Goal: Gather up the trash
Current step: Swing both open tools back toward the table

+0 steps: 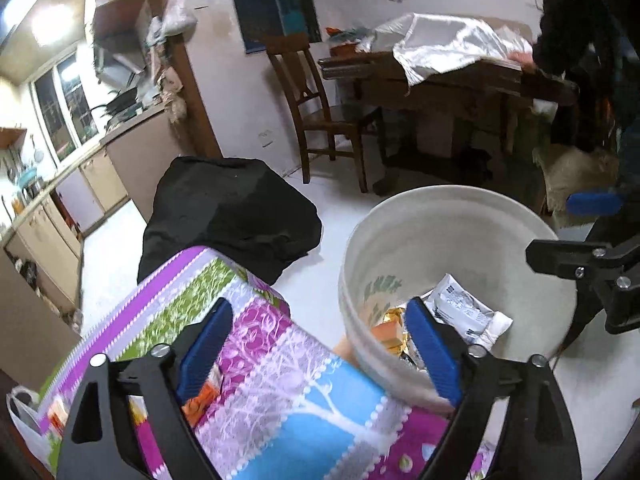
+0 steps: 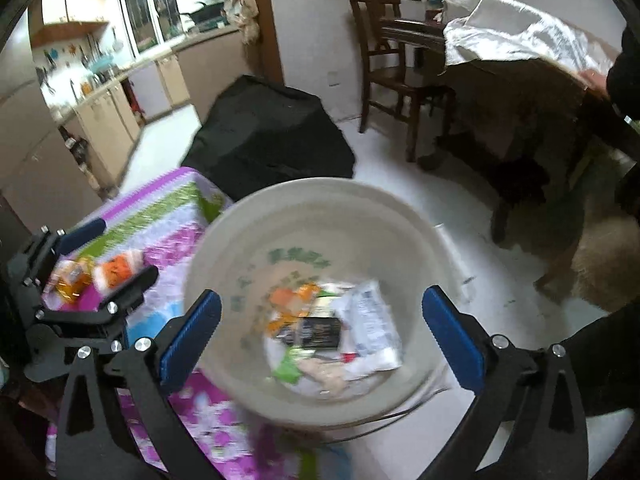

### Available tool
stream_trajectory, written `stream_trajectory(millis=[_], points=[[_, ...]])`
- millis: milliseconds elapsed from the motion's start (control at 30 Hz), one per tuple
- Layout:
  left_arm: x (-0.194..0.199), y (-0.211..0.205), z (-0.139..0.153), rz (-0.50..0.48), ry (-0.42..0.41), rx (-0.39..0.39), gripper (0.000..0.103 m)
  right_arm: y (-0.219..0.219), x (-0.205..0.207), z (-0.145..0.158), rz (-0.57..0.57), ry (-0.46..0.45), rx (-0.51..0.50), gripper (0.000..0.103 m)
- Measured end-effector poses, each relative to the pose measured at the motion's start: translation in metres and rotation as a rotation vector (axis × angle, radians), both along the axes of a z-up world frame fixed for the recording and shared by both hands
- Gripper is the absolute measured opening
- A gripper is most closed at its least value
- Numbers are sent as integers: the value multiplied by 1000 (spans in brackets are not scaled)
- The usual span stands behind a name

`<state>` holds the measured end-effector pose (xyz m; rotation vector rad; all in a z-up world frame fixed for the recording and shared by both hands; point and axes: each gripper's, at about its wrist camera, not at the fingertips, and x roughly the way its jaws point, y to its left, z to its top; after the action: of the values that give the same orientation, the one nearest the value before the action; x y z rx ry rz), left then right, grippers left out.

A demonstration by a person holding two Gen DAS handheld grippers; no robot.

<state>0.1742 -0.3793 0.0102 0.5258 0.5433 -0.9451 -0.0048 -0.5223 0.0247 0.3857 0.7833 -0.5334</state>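
Note:
A white plastic bucket (image 2: 224, 264) stands on the floor beside a table with a colourful patchwork cloth (image 1: 280, 392). It holds several wrappers, among them a white packet (image 2: 372, 320), a black packet (image 2: 316, 332) and orange pieces (image 2: 288, 300). In the left wrist view the bucket (image 1: 460, 232) shows the white packet (image 1: 464, 308) inside. My right gripper (image 2: 322, 336) is open and empty above the bucket mouth. My left gripper (image 1: 320, 352) is open and empty over the table edge by the bucket rim. Orange wrappers (image 2: 116, 272) lie on the cloth by the left gripper (image 2: 104, 252).
A black bag (image 1: 232, 208) sits on the floor behind the table. A wooden chair (image 1: 316, 108) and a dark wooden table with a white sheet (image 1: 448, 48) stand at the back. A kitchen counter (image 1: 80, 160) runs along the left. A white bag (image 1: 24, 424) hangs at the table corner.

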Motion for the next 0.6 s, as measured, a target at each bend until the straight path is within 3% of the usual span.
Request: stream_trajectory(millis=[167, 400, 600], points=[[7, 50, -4, 50, 32, -36, 91, 31, 5, -7, 32, -50, 38, 97], [29, 147, -34, 168, 117, -57, 91, 102, 17, -18, 151, -74, -86, 97], [67, 256, -65, 417, 186, -89, 92, 166, 36, -40, 285, -66, -156, 97]])
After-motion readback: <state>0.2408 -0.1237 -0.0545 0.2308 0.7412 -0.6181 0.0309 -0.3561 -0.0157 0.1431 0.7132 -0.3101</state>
